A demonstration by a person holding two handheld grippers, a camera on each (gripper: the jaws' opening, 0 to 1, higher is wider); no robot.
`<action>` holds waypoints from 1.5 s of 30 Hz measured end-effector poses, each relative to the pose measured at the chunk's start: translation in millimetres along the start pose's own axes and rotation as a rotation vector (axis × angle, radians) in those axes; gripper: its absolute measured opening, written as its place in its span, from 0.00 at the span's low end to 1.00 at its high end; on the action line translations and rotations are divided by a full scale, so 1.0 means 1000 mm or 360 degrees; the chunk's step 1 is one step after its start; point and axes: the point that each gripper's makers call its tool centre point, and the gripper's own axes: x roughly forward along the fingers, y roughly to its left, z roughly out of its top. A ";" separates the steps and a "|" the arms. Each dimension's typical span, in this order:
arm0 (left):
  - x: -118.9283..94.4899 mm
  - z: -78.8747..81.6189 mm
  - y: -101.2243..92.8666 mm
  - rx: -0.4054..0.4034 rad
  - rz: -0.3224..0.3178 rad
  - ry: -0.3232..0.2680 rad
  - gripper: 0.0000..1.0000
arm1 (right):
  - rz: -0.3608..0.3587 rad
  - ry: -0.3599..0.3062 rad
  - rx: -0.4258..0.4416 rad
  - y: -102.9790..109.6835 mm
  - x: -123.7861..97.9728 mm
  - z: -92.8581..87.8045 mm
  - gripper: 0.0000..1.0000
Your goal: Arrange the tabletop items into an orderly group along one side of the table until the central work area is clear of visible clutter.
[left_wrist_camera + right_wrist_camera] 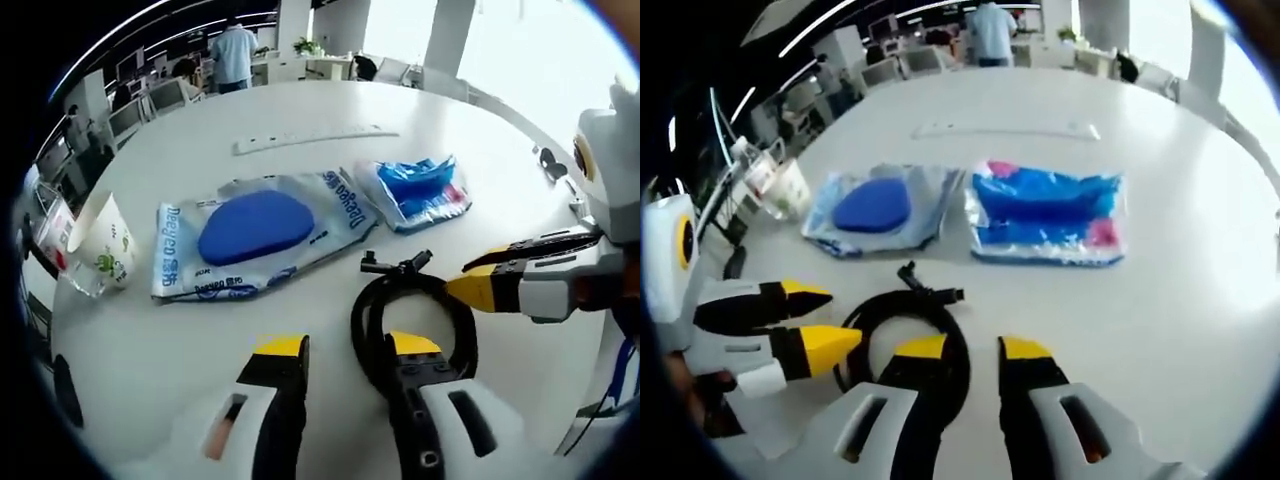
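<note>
At the bottom of the left gripper view, the left gripper [345, 352] has white moulded bodies, black jaws and yellow tips, a slot in each body. Bottom of the right gripper view, the right gripper [973, 350] looks alike

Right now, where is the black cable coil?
The black cable coil lies on the white table between the two grippers' jaws, nearer the camera than the blue pad packet in both views.

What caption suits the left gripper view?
Two hand-held grippers close around a coiled black cable beside two blue packets.
</note>
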 end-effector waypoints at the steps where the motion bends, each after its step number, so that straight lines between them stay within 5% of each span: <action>1: -0.001 0.000 0.000 0.0003 0.0000 -0.0001 0.33 | 0.0003 -0.0013 0.0003 -0.001 -0.001 0.001 0.16; 30: -0.026 -0.017 0.002 -0.0047 -0.0015 -0.0052 0.38 | 0.0011 -0.0080 0.0004 0.000 -0.025 -0.017 0.21; 45: -0.049 -0.039 0.008 -0.0088 -0.0008 -0.0096 0.43 | 0.0023 -0.0094 -0.0016 0.002 -0.041 -0.038 0.23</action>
